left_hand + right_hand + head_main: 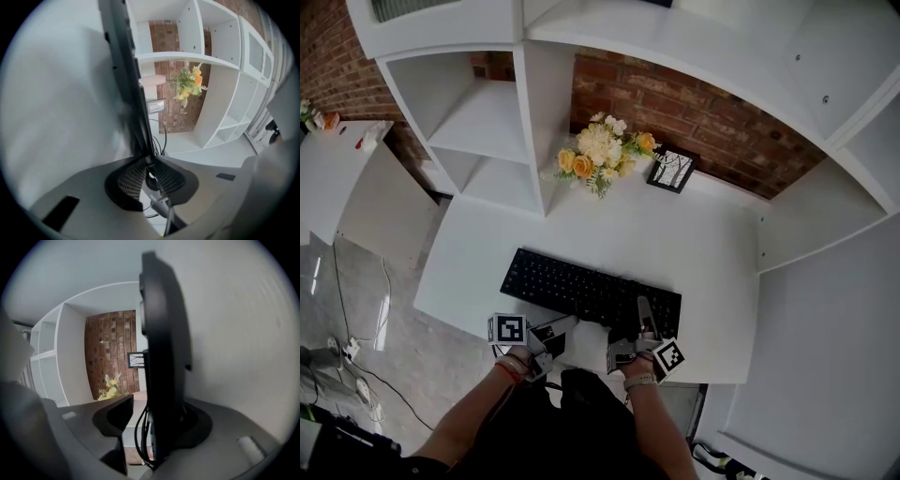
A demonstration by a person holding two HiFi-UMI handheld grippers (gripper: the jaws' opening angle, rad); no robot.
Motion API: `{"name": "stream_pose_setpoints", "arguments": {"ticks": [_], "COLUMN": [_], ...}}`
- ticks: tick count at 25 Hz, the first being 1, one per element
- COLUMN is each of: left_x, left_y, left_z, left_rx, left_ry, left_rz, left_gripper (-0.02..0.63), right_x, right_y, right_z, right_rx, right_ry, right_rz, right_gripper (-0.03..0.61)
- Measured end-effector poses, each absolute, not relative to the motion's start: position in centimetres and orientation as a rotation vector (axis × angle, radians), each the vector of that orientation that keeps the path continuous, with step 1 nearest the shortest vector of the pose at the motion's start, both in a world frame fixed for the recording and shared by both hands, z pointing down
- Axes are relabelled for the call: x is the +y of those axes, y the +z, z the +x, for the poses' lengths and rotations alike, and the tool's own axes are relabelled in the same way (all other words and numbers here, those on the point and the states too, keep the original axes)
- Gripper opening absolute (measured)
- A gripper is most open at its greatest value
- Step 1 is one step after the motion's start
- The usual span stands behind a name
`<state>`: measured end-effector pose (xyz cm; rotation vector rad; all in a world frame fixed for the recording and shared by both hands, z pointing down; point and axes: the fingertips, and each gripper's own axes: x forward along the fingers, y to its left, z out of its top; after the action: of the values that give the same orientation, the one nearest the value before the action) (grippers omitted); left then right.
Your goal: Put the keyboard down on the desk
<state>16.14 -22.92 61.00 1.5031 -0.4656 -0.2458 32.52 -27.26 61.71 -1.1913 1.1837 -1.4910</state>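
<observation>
A black keyboard (591,292) lies flat on the white desk (581,230), close to its front edge. My left gripper (555,330) holds the keyboard's near left edge. In the left gripper view the keyboard (125,84) runs edge-on between the two ribbed pads (129,180), which press on it. My right gripper (643,319) sits over the near right part. In the right gripper view the keyboard (161,357) stands between the jaws; the left pad (119,413) is clear of it by a gap, so my right gripper (154,418) is open.
A bunch of yellow and white flowers (600,150) and a small picture frame (672,169) stand at the back of the desk against the brick wall. White shelf units (483,122) flank the desk. Cables (356,370) lie on the floor at the left.
</observation>
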Motion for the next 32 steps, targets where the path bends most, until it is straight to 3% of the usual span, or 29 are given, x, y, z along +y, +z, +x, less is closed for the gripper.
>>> {"name": "stream_pose_setpoints", "arguments": {"ticks": [15,21,25,32], "left_x": [-24.6,-25.6,-26.3,-26.5], "left_y": [60.5,59.1,58.2,58.6], "left_z": [16.3,17.3,17.9,18.5], "left_rx": [-0.44,-0.418,-0.396,-0.399], "left_ry": [-0.312,-0.333,-0.357,-0.359], "left_rz": [1.47,1.476,1.482,1.457], "left_gripper": [0.046,0.049,0.048,0.046], "right_x": [-25.5,-26.2,-26.3,-26.7], "right_y": [60.4,58.2,56.5,57.4], "right_z": [30.1,29.8,29.0,31.0], "right_rx": [1.51,1.932,2.144,1.696], "right_ry": [-1.678,-1.646,-1.61,-1.789], "right_rz": [-1.147,-1.076,-0.98,-0.912], "right_gripper": [0.256,0.382,0.396,0.394]}}
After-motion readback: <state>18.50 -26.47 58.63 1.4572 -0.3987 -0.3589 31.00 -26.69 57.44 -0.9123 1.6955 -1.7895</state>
